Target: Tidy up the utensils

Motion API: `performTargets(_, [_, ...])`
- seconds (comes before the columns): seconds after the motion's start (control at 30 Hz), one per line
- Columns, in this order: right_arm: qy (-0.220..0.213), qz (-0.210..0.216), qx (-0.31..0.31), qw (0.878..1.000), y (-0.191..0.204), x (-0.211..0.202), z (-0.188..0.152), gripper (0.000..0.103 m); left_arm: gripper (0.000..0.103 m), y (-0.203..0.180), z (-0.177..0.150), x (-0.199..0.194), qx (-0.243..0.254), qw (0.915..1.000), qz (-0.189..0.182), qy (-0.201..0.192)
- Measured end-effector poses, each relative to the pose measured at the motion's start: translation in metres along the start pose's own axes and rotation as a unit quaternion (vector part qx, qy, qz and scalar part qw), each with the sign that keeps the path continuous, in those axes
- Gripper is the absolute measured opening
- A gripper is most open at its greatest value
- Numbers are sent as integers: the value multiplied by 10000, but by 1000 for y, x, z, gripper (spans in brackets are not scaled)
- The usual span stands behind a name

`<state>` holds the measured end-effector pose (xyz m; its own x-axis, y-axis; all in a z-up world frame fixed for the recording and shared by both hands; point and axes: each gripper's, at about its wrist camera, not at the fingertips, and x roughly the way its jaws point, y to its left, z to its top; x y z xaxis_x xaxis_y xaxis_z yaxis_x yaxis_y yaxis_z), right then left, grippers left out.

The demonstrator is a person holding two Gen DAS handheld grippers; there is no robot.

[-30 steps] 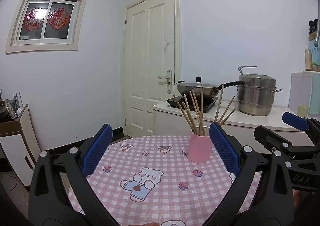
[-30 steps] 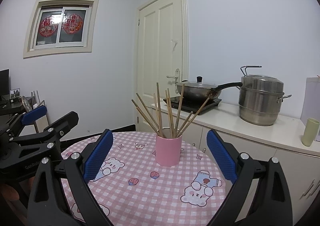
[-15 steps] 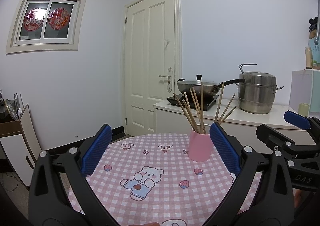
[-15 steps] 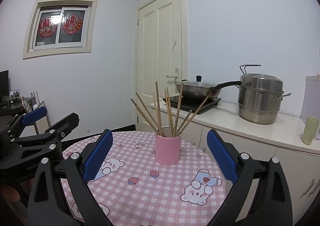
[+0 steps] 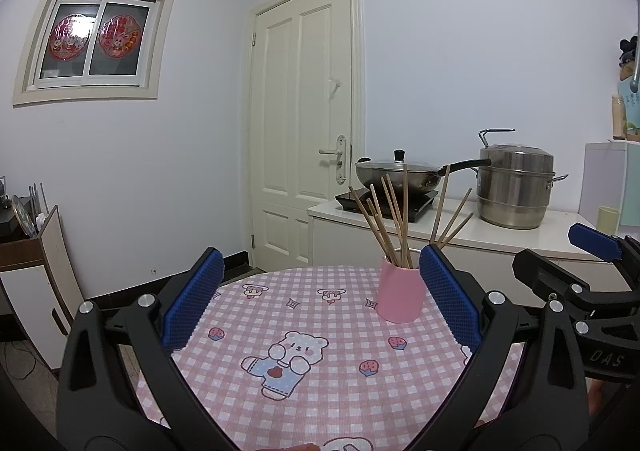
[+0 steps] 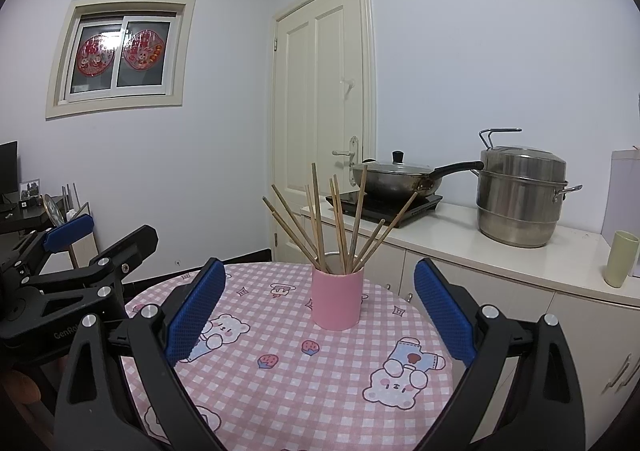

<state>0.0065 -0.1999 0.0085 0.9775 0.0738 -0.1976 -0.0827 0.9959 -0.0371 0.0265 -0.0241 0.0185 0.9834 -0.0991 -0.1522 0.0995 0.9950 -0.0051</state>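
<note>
Left tool (image 5: 320, 299) drifted slightly left; pink cup (image 5: 400, 295) now nearer its right finger.

Even, soft indoor light; sharp focus; fisheye bending and dark corners.

Home kitchen: wok (image 5: 394, 173), steamer pot (image 5: 516, 185), counter (image 5: 500, 233).

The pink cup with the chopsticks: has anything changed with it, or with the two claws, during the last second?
Almost nothing. Both views drift slightly, so the claws shifted a little. Nothing was gripped or released. The pink cup stands on the checked tablecloth as before, chopsticks fanned out inside it. The left claw and right claw stay open and empty, short of the cup.
</note>
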Motion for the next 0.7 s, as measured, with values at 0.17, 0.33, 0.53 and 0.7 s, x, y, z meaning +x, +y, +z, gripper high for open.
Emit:
performTargets(0.17, [19,-8,7,10000,0,1,0,92,96,1,0,0,13,10000,3,8])
performTargets(0.33, [36,-3,26,10000,0,2,-1,92,96,1,1,1,10,10000,-3,9])
performTargets(0.53, [40,-4,32,10000,0,2,-2,92,96,0,0,1,18,10000,-9,11])
performTargets(0.7, [38,-5,36,10000,-1,2,-2,92,96,0,-1,1,13,10000,18,20])
